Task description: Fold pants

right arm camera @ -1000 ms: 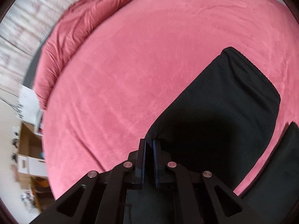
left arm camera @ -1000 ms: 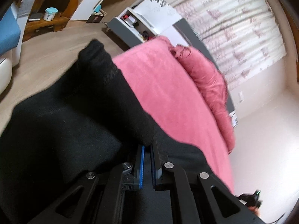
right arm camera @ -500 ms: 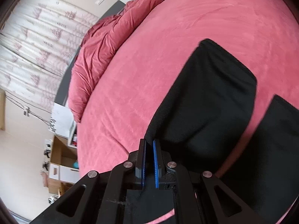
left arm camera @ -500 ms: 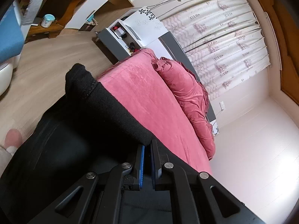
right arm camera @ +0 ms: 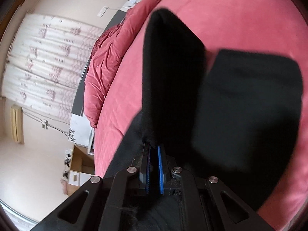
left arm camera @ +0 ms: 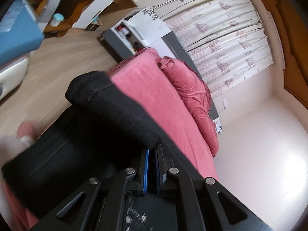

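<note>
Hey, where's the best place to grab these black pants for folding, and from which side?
Grip the black pants at the thick hemmed edge, coming from the near side of the bed. The left gripper and right gripper each pinch a corner of that edge, which is firm and lifts the cloth evenly.

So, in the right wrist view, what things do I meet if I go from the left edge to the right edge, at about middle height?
Patterned curtain → bunched red duvet → pink bed cover → lifted black pants leg pinched in the right gripper → other pants leg lying flat.
</note>
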`<state>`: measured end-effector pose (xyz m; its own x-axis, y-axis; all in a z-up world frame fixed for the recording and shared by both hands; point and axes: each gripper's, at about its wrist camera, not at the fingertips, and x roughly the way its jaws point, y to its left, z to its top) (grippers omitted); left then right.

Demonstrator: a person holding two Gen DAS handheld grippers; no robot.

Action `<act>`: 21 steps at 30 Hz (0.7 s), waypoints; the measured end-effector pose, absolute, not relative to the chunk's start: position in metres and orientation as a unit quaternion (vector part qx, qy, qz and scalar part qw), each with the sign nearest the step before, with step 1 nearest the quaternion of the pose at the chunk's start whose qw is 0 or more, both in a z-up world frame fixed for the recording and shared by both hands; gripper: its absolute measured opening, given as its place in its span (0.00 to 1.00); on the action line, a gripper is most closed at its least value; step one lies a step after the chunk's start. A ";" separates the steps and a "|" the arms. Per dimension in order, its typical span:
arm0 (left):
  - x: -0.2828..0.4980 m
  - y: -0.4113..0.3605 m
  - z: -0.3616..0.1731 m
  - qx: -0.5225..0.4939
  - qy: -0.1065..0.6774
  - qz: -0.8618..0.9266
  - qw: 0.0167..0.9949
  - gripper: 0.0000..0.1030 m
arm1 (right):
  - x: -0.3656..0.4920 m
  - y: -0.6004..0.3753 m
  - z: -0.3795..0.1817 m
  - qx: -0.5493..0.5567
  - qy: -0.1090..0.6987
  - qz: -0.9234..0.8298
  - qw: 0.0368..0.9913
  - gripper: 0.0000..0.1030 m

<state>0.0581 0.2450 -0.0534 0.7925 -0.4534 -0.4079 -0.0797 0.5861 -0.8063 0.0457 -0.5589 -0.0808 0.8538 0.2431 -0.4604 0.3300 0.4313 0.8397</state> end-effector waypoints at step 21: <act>0.037 0.231 -0.082 -0.475 0.305 -0.130 0.815 0.51 | -0.004 -0.545 -0.122 0.522 0.234 0.013 0.820 0.50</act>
<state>0.0366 0.2308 -0.0819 0.7805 -0.5012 -0.3737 -0.0773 0.5157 -0.8533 -0.0037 -0.5448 -0.1217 0.8900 0.2654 -0.3709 0.2240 0.4540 0.8624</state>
